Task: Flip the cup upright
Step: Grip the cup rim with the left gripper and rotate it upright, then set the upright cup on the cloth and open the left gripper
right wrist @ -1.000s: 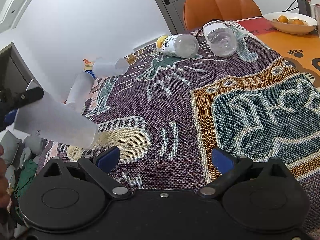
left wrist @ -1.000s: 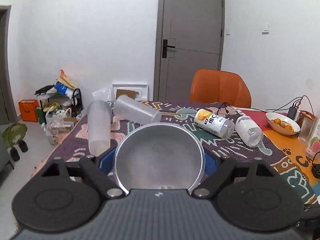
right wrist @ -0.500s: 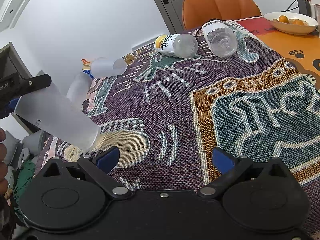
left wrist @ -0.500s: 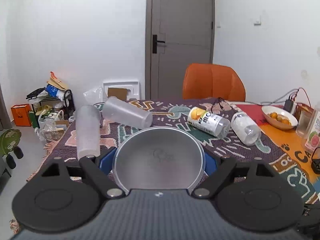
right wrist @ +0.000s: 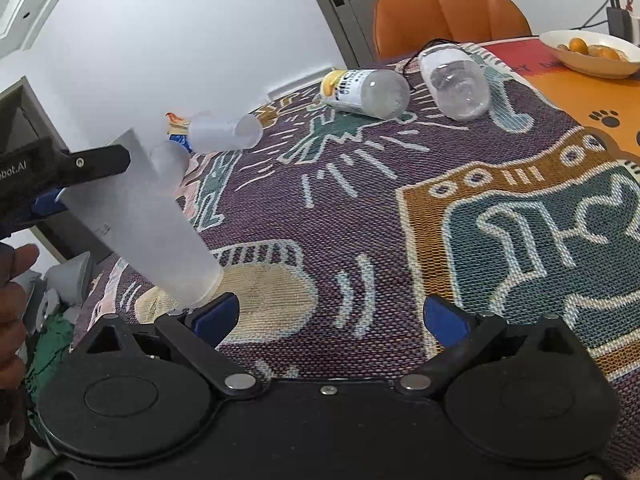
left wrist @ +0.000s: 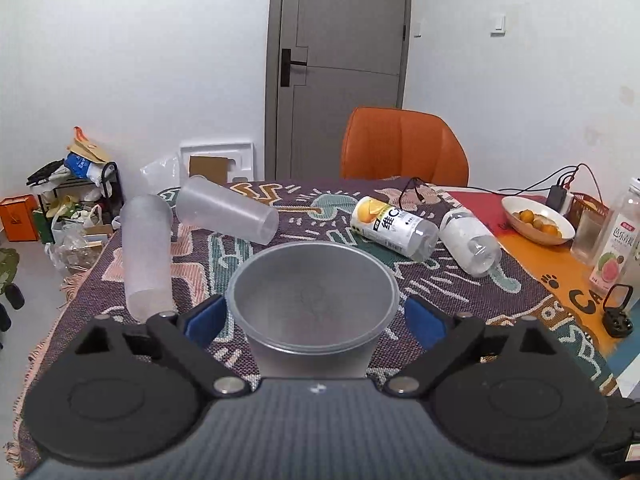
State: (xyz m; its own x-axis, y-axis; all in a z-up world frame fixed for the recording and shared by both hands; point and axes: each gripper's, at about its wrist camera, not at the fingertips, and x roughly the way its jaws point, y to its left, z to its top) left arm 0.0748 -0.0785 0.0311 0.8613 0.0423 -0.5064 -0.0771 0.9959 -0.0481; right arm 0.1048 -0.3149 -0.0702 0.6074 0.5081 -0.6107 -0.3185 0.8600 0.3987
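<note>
My left gripper is shut on a frosted plastic cup, its open mouth facing the camera. In the right wrist view the same cup hangs tilted, mouth up and base down, with the base close over the patterned cloth; the left gripper's finger clamps its upper part. My right gripper is open and empty, low over the cloth. Two more frosted cups lie on their sides at the table's far left.
Two plastic bottles lie on the cloth. A bowl of oranges, a juice bottle, a glass and cables are at the right. An orange chair stands behind the table. Clutter is on the floor at left.
The left gripper has tipped the held cup more upright and lowered its base toward the cloth. The right gripper has stayed put.
</note>
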